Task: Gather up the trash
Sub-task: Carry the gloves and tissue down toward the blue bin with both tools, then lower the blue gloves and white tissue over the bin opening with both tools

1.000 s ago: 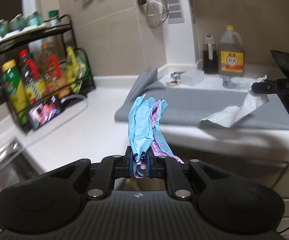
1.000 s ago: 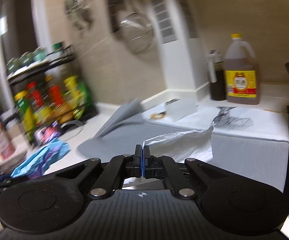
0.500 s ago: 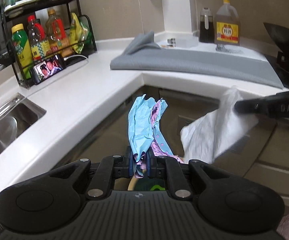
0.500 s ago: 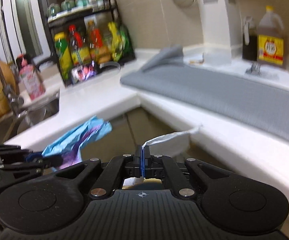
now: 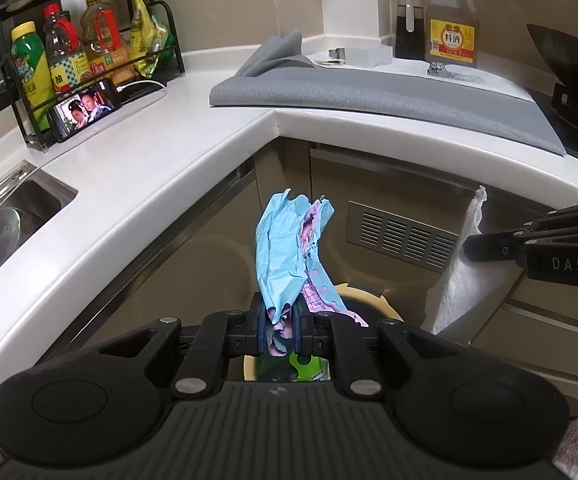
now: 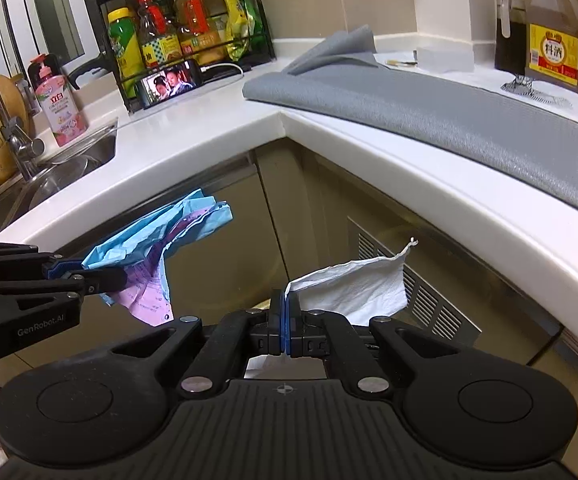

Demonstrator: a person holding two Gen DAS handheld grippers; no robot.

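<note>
My left gripper (image 5: 280, 330) is shut on crumpled blue and pink paper (image 5: 285, 248). It holds the paper in front of the corner cabinets, above a round bin with a cream rim (image 5: 373, 294) that has green trash inside. The paper also shows in the right wrist view (image 6: 157, 244), with the left gripper (image 6: 121, 278) at the left. My right gripper (image 6: 285, 324) is shut on a white paper towel (image 6: 353, 290). In the left wrist view the right gripper (image 5: 469, 246) comes in from the right, and the towel (image 5: 463, 280) hangs down beside the bin.
A white L-shaped counter (image 5: 161, 148) wraps around above the bin. A grey mat (image 5: 389, 92) lies on it, with a sink (image 5: 5, 216), a bottle rack (image 5: 81, 52), a phone (image 5: 85, 106), an oil jug (image 5: 452, 24) and a black wok (image 5: 561, 60).
Both grippers have moved off the counter and down in front of the cabinets, carrying their paper. The bin has come into view under the left gripper.
</note>
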